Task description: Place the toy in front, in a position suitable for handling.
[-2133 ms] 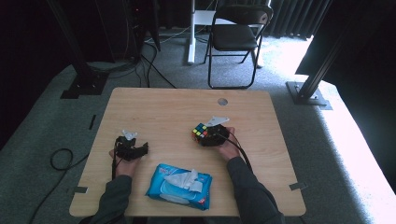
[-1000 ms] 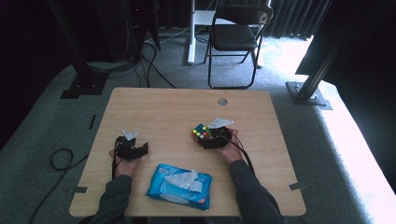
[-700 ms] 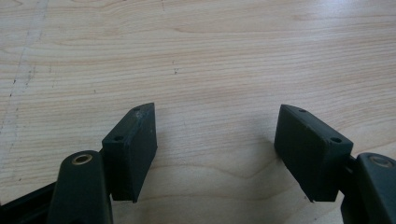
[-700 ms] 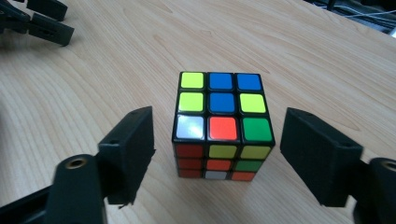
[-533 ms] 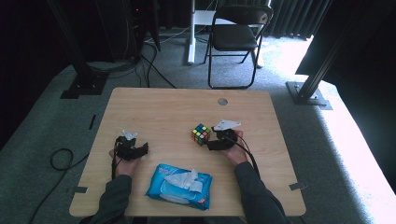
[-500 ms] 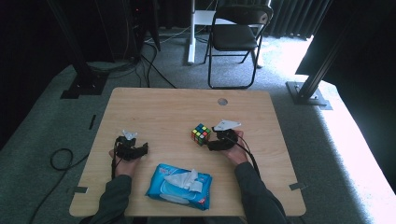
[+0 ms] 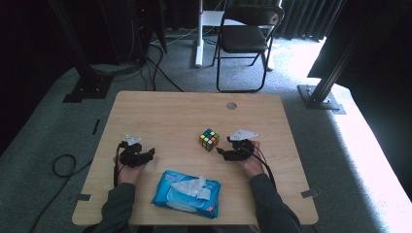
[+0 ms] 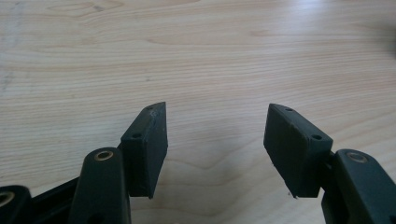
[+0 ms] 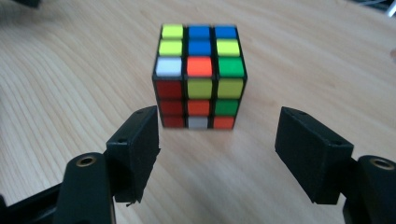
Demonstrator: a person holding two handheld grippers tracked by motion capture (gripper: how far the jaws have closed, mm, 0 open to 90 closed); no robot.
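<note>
You've pulled your right gripper back off the scrambled cube, jaws apart; it's mid-table now. Left gripper is empty, jaws spread.

Both forearms come in from the bottom edge of the high view, dark sleeves, one hand on each set of tongs. Left tongs sit lower left of frame, low over the bench, jaws pointing right. In the left gripper view the left tongs are spread wide, nothing but bare wood between the pads. Right tongs sit right of centre, jaws pointing left, grey three-cornered plate on top, cable trailing back along the forearm. In the right gripper view the right tongs are also wide apart, gripping nothing.
</note>
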